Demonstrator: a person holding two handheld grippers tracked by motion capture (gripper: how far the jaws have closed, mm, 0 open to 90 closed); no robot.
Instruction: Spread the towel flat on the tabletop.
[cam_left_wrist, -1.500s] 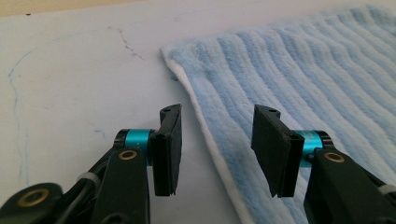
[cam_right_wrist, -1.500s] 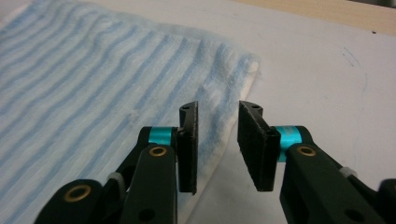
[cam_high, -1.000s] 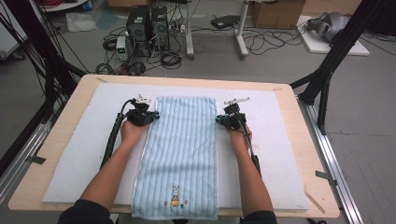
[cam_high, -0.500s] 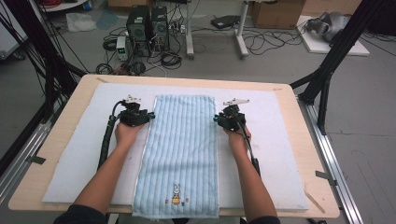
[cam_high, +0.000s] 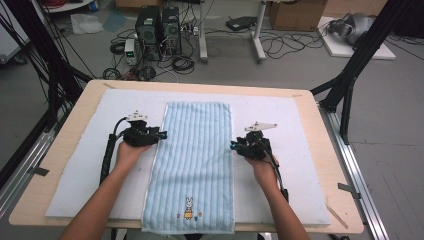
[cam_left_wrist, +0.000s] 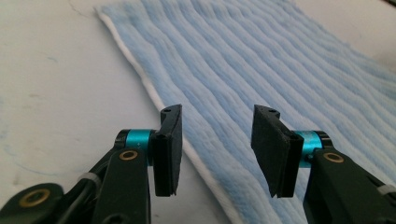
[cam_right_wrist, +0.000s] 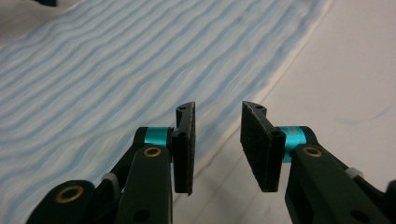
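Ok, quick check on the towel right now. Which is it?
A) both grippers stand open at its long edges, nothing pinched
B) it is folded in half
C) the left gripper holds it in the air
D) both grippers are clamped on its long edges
A: the left gripper and the right gripper show a clear gap between their pads, and the towel lies flat on the white mat.

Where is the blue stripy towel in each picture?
High view: the towel lies lengthwise in the middle of the table, between the two grippers.
Left gripper view: it spreads from the top across to the right, behind the open jaws.
Right gripper view: it covers the left and top.
Shared landmark: the towel's white edge.
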